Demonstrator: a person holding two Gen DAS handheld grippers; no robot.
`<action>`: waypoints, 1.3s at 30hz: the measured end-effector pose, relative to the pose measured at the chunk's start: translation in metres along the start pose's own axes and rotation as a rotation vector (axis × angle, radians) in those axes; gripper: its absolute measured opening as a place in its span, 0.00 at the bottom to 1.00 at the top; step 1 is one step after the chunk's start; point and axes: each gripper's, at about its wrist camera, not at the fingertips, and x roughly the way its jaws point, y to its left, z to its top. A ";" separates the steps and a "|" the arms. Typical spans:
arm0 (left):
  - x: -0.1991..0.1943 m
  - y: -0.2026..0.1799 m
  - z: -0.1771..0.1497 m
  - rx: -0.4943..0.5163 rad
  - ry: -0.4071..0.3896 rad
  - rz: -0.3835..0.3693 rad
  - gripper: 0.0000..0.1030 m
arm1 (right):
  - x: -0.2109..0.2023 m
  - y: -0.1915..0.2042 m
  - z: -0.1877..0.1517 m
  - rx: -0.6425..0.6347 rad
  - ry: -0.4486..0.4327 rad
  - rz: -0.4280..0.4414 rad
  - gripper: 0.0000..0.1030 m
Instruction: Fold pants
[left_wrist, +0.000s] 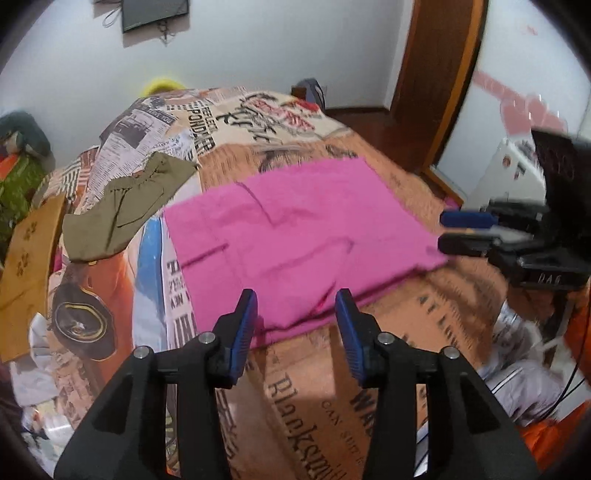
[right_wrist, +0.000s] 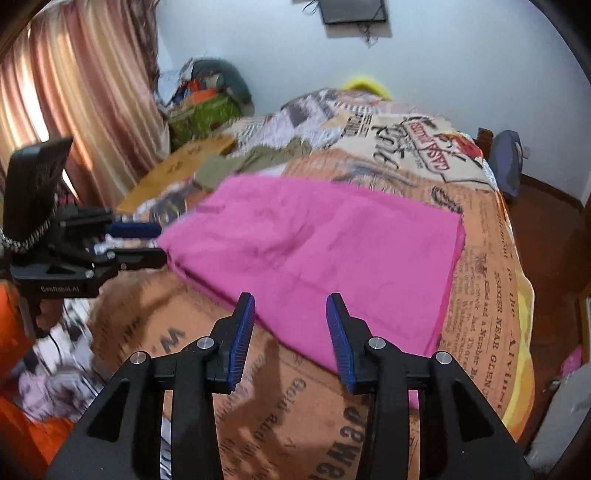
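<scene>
Black left tongs (left_wrist: 297, 325), black right tongs (right_wrist: 290, 328), ribbed blue pads (left_wrist: 243, 328), silver pivot screws (left_wrist: 207, 336)

The folded pants (left_wrist: 295, 236) lie on the bed (left_wrist: 424, 332). A second garment (left_wrist: 125, 206) lies at their ten o'clock, and a wall-mounted screen (left_wrist: 155, 13) hangs beyond at twelve.

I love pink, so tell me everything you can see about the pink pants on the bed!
The pink pants are bright magenta, soft-looking cloth, folded into a flat, layered rectangle with a few creases and seam lines. They lie on the printed bedspread, near its front edge. An olive garment sits beside them at one corner. Neither gripper holds them; both sets of jaws stand open just short of the near edge.
</scene>
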 end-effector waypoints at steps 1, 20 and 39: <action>0.000 0.003 0.004 -0.022 -0.005 -0.009 0.43 | 0.002 0.000 0.003 0.014 -0.014 0.009 0.36; 0.043 0.042 -0.021 -0.143 0.075 0.024 0.45 | 0.044 -0.041 -0.035 0.123 0.094 -0.063 0.36; 0.024 0.057 -0.018 -0.160 0.050 0.054 0.45 | 0.014 -0.079 -0.040 0.184 0.132 -0.200 0.43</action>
